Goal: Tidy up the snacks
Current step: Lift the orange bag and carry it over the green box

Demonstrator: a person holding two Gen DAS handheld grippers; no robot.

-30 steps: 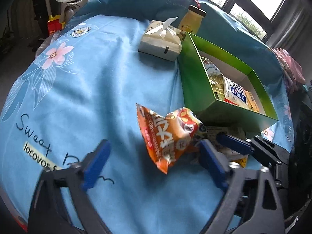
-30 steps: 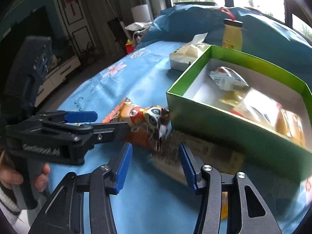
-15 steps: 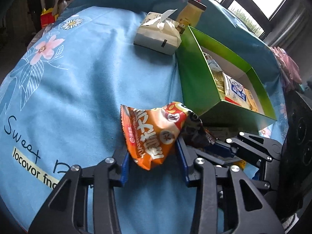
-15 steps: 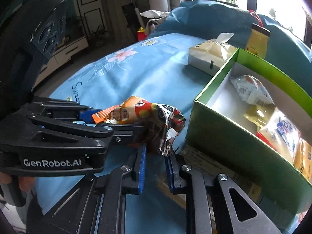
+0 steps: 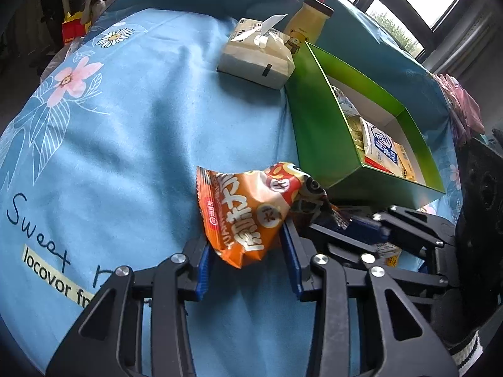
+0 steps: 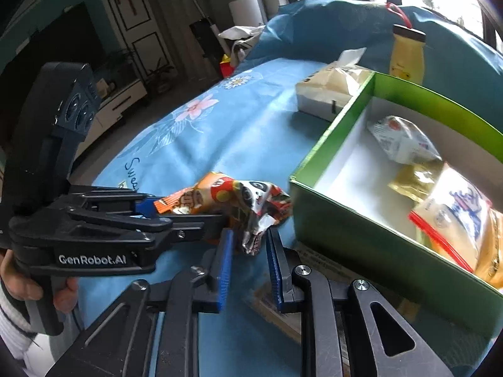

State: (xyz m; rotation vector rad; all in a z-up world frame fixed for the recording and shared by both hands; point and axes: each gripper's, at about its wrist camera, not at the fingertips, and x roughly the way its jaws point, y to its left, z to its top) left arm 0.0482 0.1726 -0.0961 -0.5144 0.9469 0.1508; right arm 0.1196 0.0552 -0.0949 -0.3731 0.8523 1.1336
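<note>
An orange snack bag [image 5: 248, 210] is held off the blue cloth between both grippers. My left gripper [image 5: 248, 251] is shut on its orange lower end. My right gripper [image 6: 248, 245] is closed on its crumpled dark end [image 6: 254, 220], with a little gap beside the foil. The right gripper's fingers also show in the left wrist view [image 5: 361, 226], and the left gripper's fingers in the right wrist view [image 6: 141, 210]. The green box [image 5: 320, 132] with several snack packs [image 6: 456, 220] inside stands just right of the bag.
A tissue pack [image 5: 257, 53] and a yellow bottle [image 5: 305, 25] stand behind the box. A flat card or packet [image 6: 314, 282] lies on the blue cloth [image 5: 125, 125] under the right gripper, in front of the box. Furniture stands beyond the cloth's left edge.
Both grippers closed on the snack bag from open and lifted it a little. In the last half second the right jaws widened slightly; the bag stays held.
</note>
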